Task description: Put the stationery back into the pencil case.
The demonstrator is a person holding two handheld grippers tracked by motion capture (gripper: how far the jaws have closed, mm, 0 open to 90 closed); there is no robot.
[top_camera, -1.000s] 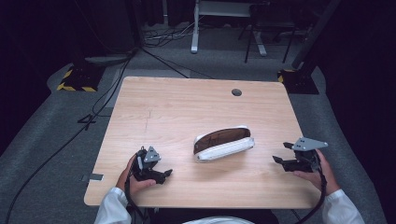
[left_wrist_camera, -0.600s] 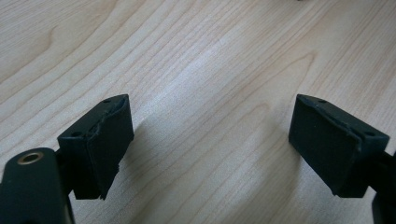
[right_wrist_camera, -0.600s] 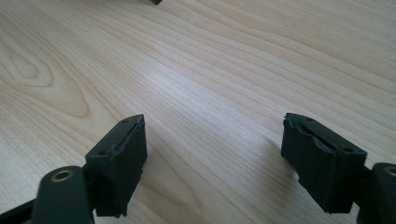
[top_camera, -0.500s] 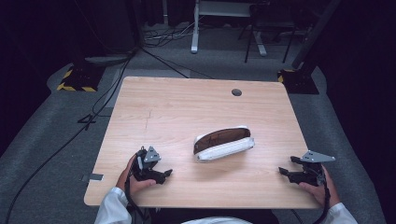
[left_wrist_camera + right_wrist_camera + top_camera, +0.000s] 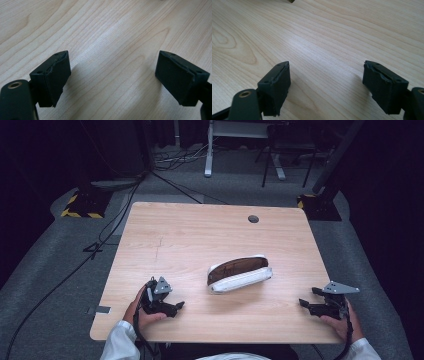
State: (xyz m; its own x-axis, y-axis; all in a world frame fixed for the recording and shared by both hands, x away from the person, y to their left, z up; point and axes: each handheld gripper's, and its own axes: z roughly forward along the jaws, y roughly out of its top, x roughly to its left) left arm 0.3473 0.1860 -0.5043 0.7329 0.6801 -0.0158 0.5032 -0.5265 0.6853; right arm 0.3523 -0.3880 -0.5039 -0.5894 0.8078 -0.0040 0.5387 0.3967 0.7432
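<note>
A white case with a brown inside lies open near the middle of the wooden table, slightly right of centre. My left gripper rests at the front left of the table, held by a hand in a white sleeve, well to the left of the case. In the left gripper view its jaws stand wide apart over bare wood, left gripper open and holding nothing. My right gripper sits low at the front right corner. In its own view the right gripper is open over bare wood.
A dark round hole is in the table's far right part. Grey carpet surrounds the table, with cables trailing at the left, yellow-black striped base plates and a white stand behind.
The right gripper has moved back toward the table's front right corner and come lower. The left gripper and the case have stayed in place.
</note>
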